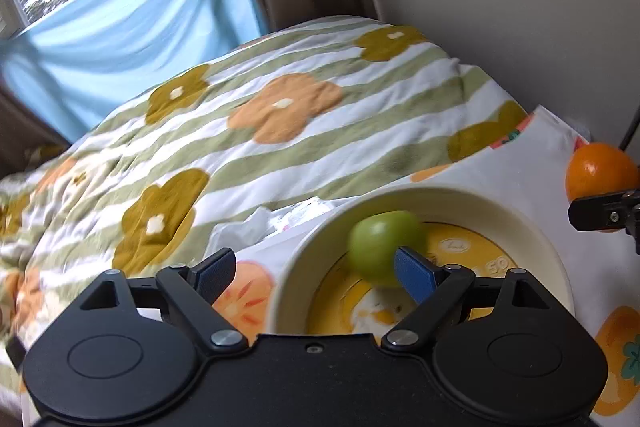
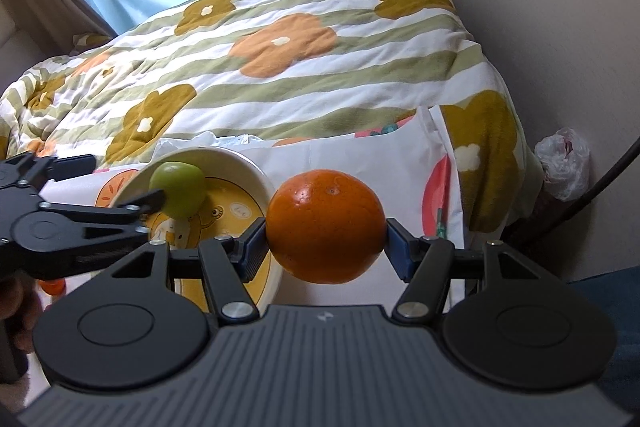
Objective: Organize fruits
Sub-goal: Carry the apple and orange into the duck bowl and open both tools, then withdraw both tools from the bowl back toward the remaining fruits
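A green fruit lies in a cream bowl with a yellow cartoon bottom. My left gripper is open over the bowl's near rim, its right pad beside the green fruit, not gripping it. My right gripper is shut on an orange and holds it in the air just right of the bowl. The green fruit and the left gripper show at the left of the right wrist view. The orange shows at the right edge of the left wrist view.
The bowl stands on a white cloth with orange fruit prints. Behind it lies a bed with a striped flowered quilt. A wall is on the right, a plastic bag on the floor there. A blue curtain hangs behind.
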Demonstrator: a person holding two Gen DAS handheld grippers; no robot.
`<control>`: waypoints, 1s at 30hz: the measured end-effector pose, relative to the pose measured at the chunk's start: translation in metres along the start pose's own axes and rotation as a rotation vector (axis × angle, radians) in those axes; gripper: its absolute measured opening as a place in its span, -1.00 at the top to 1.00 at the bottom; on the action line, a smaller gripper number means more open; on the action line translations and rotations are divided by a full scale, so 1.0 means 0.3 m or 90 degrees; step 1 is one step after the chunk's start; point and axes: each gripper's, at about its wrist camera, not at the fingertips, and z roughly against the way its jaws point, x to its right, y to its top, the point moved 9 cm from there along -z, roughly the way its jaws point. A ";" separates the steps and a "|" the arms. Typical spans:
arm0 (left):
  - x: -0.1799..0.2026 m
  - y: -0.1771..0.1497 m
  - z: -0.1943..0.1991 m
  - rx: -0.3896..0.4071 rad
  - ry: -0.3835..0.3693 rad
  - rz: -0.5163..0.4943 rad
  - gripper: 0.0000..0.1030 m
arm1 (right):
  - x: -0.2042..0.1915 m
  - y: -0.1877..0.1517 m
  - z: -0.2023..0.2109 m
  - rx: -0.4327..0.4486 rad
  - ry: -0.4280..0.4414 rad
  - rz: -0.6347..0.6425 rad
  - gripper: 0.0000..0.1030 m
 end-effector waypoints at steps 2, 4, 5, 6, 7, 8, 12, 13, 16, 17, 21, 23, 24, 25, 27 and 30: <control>-0.033 -0.010 0.027 0.000 0.005 0.018 -0.74 | -0.015 0.003 -0.006 -0.001 0.006 0.009 -0.48; -0.061 -0.020 0.053 0.001 0.011 0.033 -0.74 | -0.039 0.004 -0.015 0.000 0.011 0.025 -0.48; -0.072 -0.027 0.066 0.001 0.014 0.040 -0.74 | -0.054 0.004 -0.022 0.000 0.015 0.036 -0.48; -0.082 -0.032 0.077 0.001 0.016 0.047 -0.74 | -0.071 0.002 -0.030 -0.001 0.018 0.047 -0.48; -0.092 -0.038 0.089 0.002 0.018 0.055 -0.74 | -0.089 -0.002 -0.039 -0.003 0.022 0.059 -0.48; -0.102 -0.043 0.098 0.002 0.021 0.060 -0.74 | -0.107 -0.007 -0.049 -0.005 0.026 0.070 -0.48; -0.128 -0.075 0.125 -0.008 0.031 0.079 -0.74 | -0.178 -0.035 -0.095 -0.008 0.029 0.138 -0.48; -0.133 -0.084 0.131 -0.010 0.034 0.082 -0.74 | -0.194 -0.039 -0.103 -0.005 0.027 0.156 -0.48; -0.148 -0.109 0.145 -0.016 0.041 0.091 -0.74 | -0.231 -0.047 -0.133 -0.003 0.037 0.177 -0.49; -0.151 -0.115 0.148 -0.017 0.041 0.094 -0.74 | -0.241 -0.043 -0.140 0.005 0.034 0.187 -0.49; -0.164 -0.130 0.163 -0.018 0.045 0.102 -0.74 | -0.271 -0.037 -0.166 0.019 0.039 0.219 -0.49; -0.170 -0.133 0.171 -0.017 0.047 0.105 -0.74 | -0.281 -0.034 -0.174 0.021 0.043 0.232 -0.50; -0.171 -0.135 0.176 -0.015 0.048 0.107 -0.74 | -0.284 -0.033 -0.174 0.027 0.040 0.236 -0.51; -0.173 -0.136 0.181 -0.014 0.048 0.109 -0.74 | -0.284 -0.027 -0.168 0.037 0.037 0.243 -0.56; -0.177 -0.139 0.189 -0.013 0.047 0.114 -0.74 | -0.285 -0.022 -0.152 0.055 0.026 0.253 -0.89; -0.177 -0.145 0.202 -0.012 0.050 0.121 -0.74 | -0.274 -0.017 -0.126 0.068 0.021 0.244 -1.00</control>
